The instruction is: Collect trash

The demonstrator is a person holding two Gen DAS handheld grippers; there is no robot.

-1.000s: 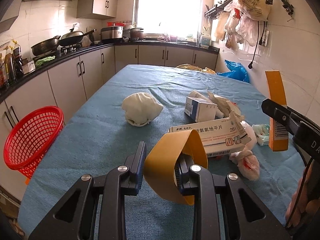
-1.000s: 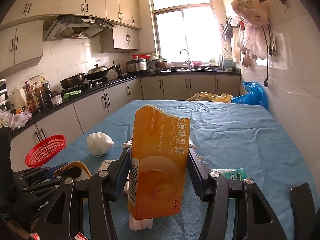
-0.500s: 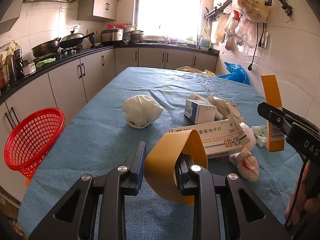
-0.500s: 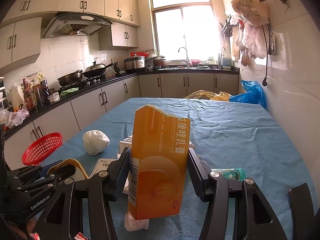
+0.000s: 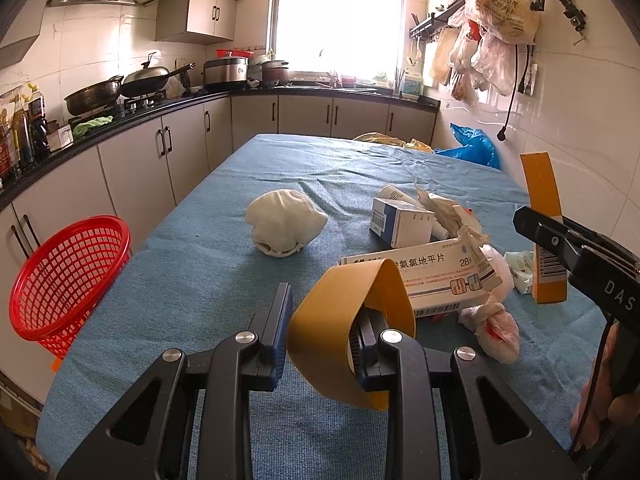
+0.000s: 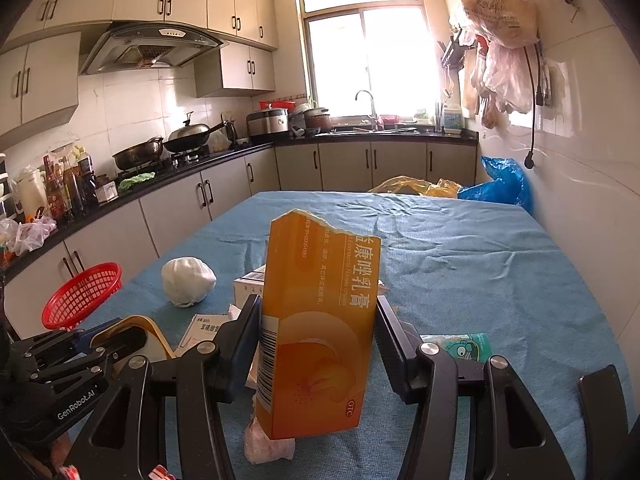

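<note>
My left gripper [image 5: 320, 320] is shut on a squashed yellow-brown tape ring [image 5: 344, 320], held above the blue table. My right gripper [image 6: 318, 328] is shut on an upright torn orange medicine carton [image 6: 318, 328], which also shows in the left wrist view [image 5: 544, 232]. Trash lies on the tablecloth: a white crumpled wad [image 5: 284, 222], a white and blue box [image 5: 400, 222], a long white pill box [image 5: 424, 280], a knotted plastic scrap [image 5: 496, 324]. A red basket [image 5: 68, 276] hangs off the table's left edge.
A green wipes packet [image 6: 460, 346] lies right of my right gripper. Yellow and blue bags [image 5: 472, 148] sit at the table's far end. Counters with pans [image 5: 120, 92] run along the left; a tiled wall is close on the right.
Both grippers have risen slightly and drawn back a little, each still holding its item. The trash on the table has not moved.
</note>
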